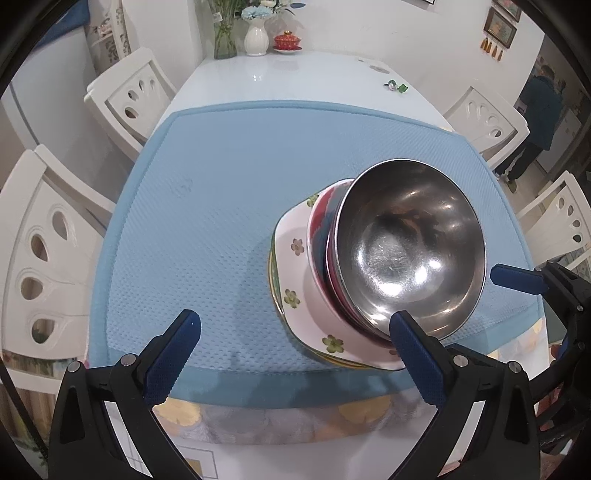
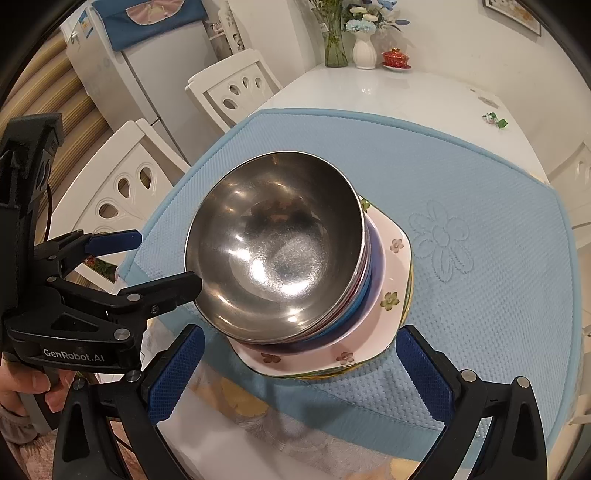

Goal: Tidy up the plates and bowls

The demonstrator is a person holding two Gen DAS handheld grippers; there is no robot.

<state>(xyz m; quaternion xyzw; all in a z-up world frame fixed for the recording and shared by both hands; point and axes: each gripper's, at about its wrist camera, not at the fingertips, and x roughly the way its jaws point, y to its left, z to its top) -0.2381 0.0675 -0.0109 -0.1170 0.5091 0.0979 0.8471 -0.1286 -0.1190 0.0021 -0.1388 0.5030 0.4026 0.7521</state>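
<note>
Steel bowl (image 1: 410, 247) tops the stack between the gaping left hand-held gripper (image 1: 295, 328) and right hand-held gripper (image 2: 301, 345).

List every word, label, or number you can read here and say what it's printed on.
"GenRobot.AI": white lettering on the body of the left tool, seen in the right wrist view.
Stickers on the fridge: too small to read.
Wall pictures: no legible text.

Steel bowl (image 2: 277, 251) tops nested bowls (image 2: 364, 291) on plates (image 2: 391, 280), on mat (image 2: 480, 177).
</note>
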